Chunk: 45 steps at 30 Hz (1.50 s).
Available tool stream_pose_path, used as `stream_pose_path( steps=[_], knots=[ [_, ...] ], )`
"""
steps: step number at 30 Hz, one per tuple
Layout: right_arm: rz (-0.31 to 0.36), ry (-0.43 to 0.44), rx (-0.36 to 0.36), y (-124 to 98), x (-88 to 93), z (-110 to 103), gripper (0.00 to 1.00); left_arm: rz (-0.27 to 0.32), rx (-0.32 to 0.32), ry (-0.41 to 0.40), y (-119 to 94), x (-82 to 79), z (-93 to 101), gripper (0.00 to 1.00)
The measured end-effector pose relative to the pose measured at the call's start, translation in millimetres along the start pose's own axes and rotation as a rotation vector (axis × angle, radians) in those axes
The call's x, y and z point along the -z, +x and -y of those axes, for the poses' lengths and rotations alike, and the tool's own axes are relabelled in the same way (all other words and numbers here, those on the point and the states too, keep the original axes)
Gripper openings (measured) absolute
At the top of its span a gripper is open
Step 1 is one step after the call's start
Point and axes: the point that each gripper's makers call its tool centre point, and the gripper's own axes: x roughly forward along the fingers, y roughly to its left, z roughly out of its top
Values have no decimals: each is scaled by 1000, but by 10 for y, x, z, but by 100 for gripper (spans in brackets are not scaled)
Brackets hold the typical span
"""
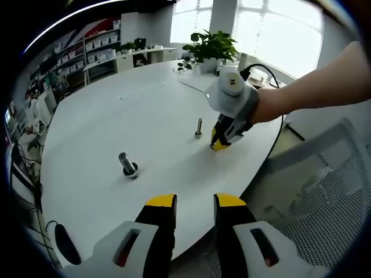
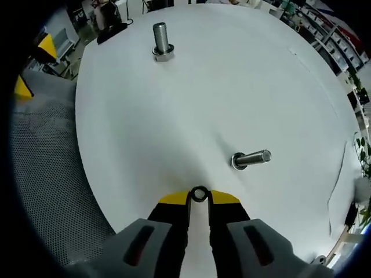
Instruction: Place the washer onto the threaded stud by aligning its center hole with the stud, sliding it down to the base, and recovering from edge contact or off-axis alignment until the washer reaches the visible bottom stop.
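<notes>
A small metal washer (image 2: 199, 194) sits between the yellow tips of my right gripper (image 2: 199, 198), which is shut on it just above the white table (image 2: 191, 110). A thin threaded stud (image 2: 250, 158) stands a short way ahead and to the right of the washer. In the left gripper view the right gripper (image 1: 221, 142), held by a hand, points down at the table just right of that thin stud (image 1: 199, 127). A thicker stud (image 1: 128, 164) on a wider base stands farther left; the same thick stud (image 2: 161, 39) appears far off. My left gripper (image 1: 195, 204) hovers open over the table's near edge, holding nothing.
A grey mesh chair (image 1: 324, 191) stands off the table edge at the right; the same chair (image 2: 46, 174) lies left in the right gripper view. A potted plant (image 1: 211, 49) and a cable (image 1: 264, 69) are at the table's far side. Shelves (image 1: 95, 49) line the back wall.
</notes>
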Motion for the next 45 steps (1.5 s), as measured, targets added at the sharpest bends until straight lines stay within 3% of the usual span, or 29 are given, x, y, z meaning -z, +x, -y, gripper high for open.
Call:
stream_pose_path(
  steps=[15, 25, 45],
  knots=[
    [96, 120, 9, -325, -226, 254, 14, 24, -14, -11, -17, -49, -36, 25],
    [116, 93, 40, -519, -290, 362, 14, 24, -17, -8, -21, -55, -38, 25],
    [156, 80, 50, -671, -502, 426, 14, 12, -7, -8, -8, -29, -19, 26]
  ],
)
